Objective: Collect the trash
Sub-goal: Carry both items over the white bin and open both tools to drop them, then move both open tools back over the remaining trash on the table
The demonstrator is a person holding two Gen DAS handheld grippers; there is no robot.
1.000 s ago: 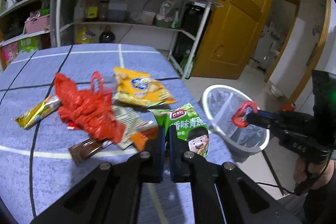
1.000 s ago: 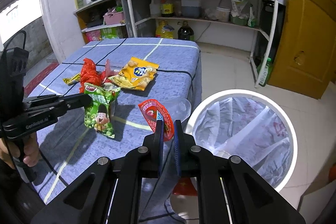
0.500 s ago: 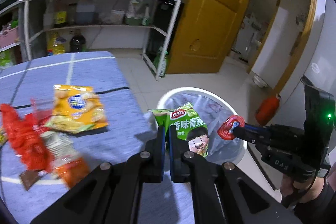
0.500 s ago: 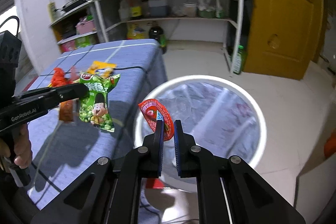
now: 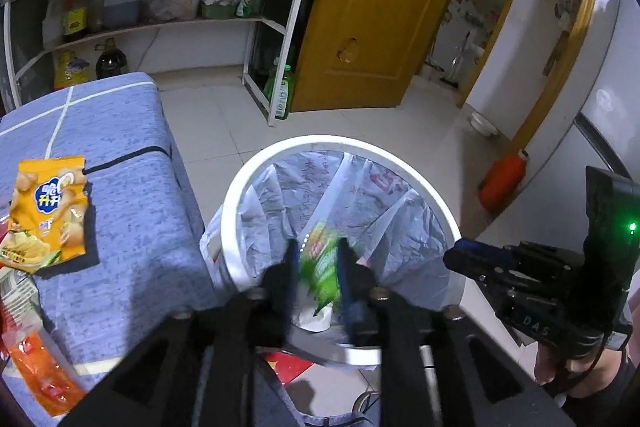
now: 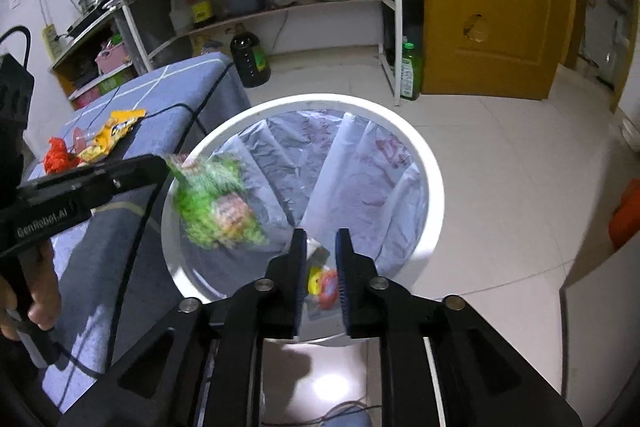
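Both of your grippers have swung off the blue table and now hang over the white bin (image 5: 240,203), and both sets of jaws have just been opening.

From your left wrist, the left gripper (image 5: 316,267) has its jaws apart. The green snack bag (image 5: 324,263) shows blurred between the fingers, over the lined inside of the bin; you cannot tell whether the pads touch it, and its print cannot be read. On the table (image 5: 132,187) to the left lies a yellow snack bag (image 5: 48,207) with Chinese characters on a blue patch, with more wrappers at the near left edge. Your right gripper (image 5: 460,257) reaches in from the right over the bin's rim, and "DAS" is moulded on its body. Its jaws cannot be judged from this side.

From your right wrist, the right gripper (image 6: 321,259) has its jaws apart. The red wrapper (image 6: 324,285) shows between the fingers, down inside the bin (image 6: 432,187), apart from the pads. The green snack bag (image 6: 216,207) is a blur just off the tip of your left gripper (image 6: 160,167), over the bin's left side. That gripper's arm reads "GenRobot.AI". The yellow snack bag (image 6: 112,139) lies far left on the table (image 6: 192,83), beside red plastic.
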